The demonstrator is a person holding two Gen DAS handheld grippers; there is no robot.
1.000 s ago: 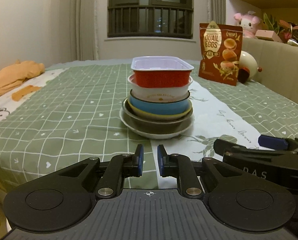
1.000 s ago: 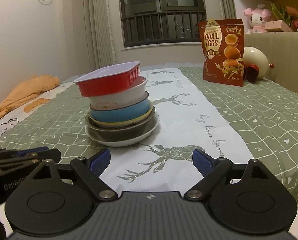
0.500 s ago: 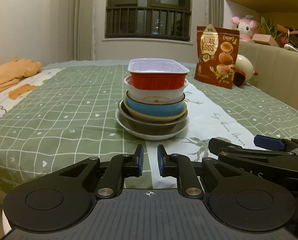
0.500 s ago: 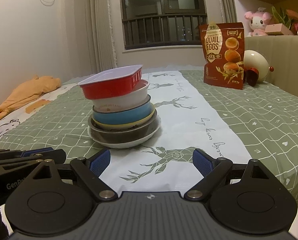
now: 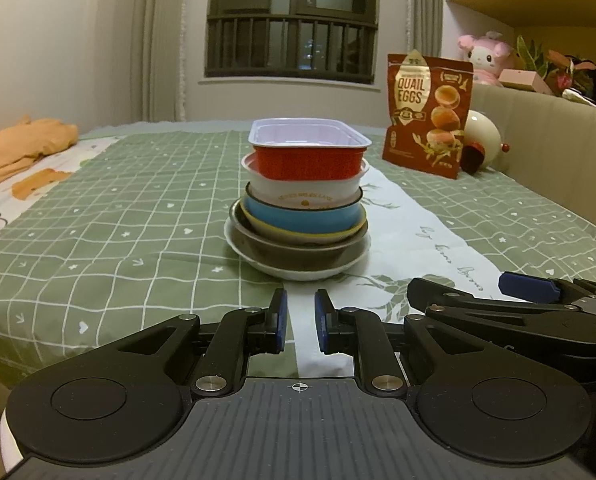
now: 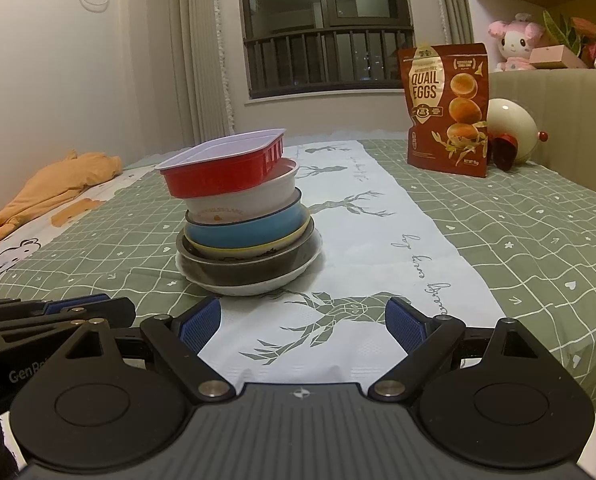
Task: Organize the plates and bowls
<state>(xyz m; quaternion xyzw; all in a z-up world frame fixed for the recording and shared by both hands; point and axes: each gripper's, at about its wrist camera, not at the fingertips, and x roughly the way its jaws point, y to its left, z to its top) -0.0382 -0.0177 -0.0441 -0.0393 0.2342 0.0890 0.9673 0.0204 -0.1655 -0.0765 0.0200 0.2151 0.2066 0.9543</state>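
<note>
One stack of dishes stands on the green checked tablecloth. From the top: a red rectangular tray, a white bowl, a blue bowl, a yellow-rimmed dish, a dark bowl and a white plate. My left gripper is nearly shut and empty, just short of the stack. My right gripper is open and empty, to the right of the stack; it also shows in the left wrist view.
A white runner with deer prints crosses the table. A quail eggs bag stands at the back right beside a cream egg-shaped ornament. An orange cloth lies at the far left. A beige sofa back borders the right.
Both grippers have drifted slightly, so the stack sits a little higher and nearer in view. The jaws and the stack are unchanged.
</note>
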